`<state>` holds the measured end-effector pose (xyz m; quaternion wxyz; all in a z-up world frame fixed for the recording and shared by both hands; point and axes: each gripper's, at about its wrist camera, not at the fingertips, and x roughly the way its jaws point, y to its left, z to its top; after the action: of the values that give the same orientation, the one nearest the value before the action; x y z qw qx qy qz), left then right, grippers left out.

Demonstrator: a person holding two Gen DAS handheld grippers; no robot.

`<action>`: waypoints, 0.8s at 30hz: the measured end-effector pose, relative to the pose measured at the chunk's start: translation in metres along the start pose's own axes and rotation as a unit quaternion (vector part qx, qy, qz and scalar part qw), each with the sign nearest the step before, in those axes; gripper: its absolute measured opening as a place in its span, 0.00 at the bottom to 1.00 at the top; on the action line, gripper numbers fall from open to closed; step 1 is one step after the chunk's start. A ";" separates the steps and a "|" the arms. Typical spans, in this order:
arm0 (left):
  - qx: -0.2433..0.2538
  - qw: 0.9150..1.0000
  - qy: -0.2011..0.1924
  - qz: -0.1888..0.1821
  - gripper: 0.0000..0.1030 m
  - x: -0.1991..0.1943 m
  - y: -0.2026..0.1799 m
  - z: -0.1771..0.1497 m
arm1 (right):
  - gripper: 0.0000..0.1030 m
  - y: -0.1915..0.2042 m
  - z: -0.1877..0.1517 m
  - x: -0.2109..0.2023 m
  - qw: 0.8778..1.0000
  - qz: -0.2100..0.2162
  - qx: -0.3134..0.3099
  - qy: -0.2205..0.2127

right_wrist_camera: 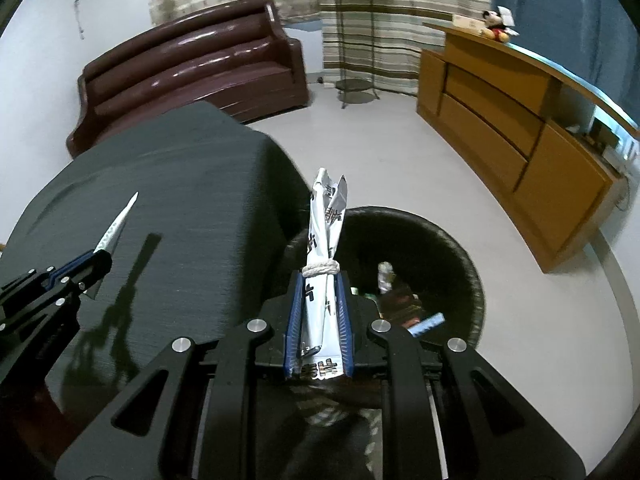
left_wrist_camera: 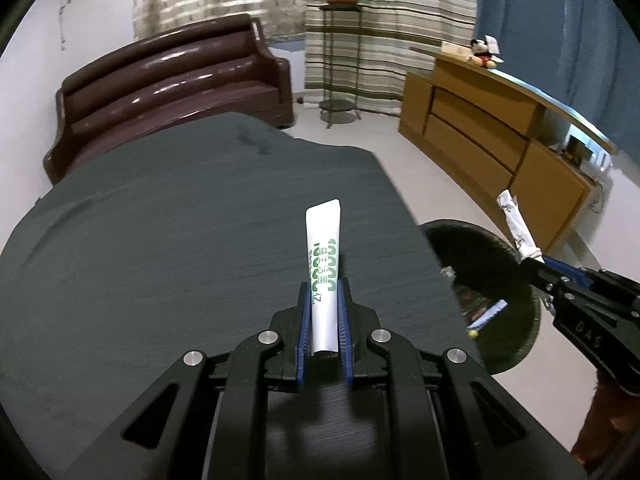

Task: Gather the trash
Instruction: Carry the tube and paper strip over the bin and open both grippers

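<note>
Left gripper (left_wrist_camera: 325,300) clamps a white green-lettered tube (left_wrist_camera: 323,264) above the dark table (left_wrist_camera: 160,240); right gripper (right_wrist_camera: 320,292) grips a string-tied white wrapper (right_wrist_camera: 325,248) over the black round bin (right_wrist_camera: 460,256).

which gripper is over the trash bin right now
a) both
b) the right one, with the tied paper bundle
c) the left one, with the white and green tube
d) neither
b: the right gripper, shut on the tied paper bundle, is over the round black bin, while the left gripper holds the white and green tube above the dark cloth-covered table.
</note>
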<state>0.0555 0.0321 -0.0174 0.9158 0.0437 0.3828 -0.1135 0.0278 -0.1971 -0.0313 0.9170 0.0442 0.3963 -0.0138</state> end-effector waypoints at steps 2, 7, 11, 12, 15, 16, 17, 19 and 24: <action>0.007 1.000 0.000 -0.006 0.13 0.002 -0.011 0.002 | 0.16 -0.008 0.000 0.001 1.000 -0.004 0.007 0.001; 0.025 1.000 -0.003 -0.017 0.13 0.009 -0.039 0.007 | 0.16 -0.027 -0.002 0.000 1.000 -0.018 0.019 -0.002; 0.036 0.999 -0.003 -0.024 0.13 0.016 -0.057 0.013 | 0.16 -0.038 -0.001 0.000 0.999 -0.029 0.024 -0.006; 0.039 0.999 -0.003 -0.026 0.13 0.017 -0.061 0.014 | 0.16 -0.042 -0.001 0.001 0.999 -0.030 0.027 -0.007; 0.045 0.999 -0.003 -0.031 0.13 0.019 -0.070 0.015 | 0.16 -0.047 0.000 0.002 0.999 -0.032 0.033 -0.007; 0.046 0.998 -0.003 -0.032 0.13 0.019 -0.074 0.015 | 0.16 -0.049 0.000 0.002 0.999 -0.033 0.035 -0.007; 0.048 0.998 -0.003 -0.033 0.13 0.020 -0.077 0.016 | 0.16 -0.050 0.001 0.003 0.999 -0.034 0.037 -0.007; 0.051 0.998 -0.003 -0.034 0.13 0.022 -0.082 0.016 | 0.16 -0.054 0.002 0.004 0.999 -0.035 0.040 -0.007; 0.059 0.998 0.004 -0.036 0.14 0.030 -0.092 0.019 | 0.17 -0.060 0.004 0.009 0.998 -0.035 0.046 -0.007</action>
<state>0.0667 -0.0656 -0.0247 0.9052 0.0840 0.3808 -0.1687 0.0331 -0.2574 -0.0388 0.9155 0.0729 0.3903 -0.0644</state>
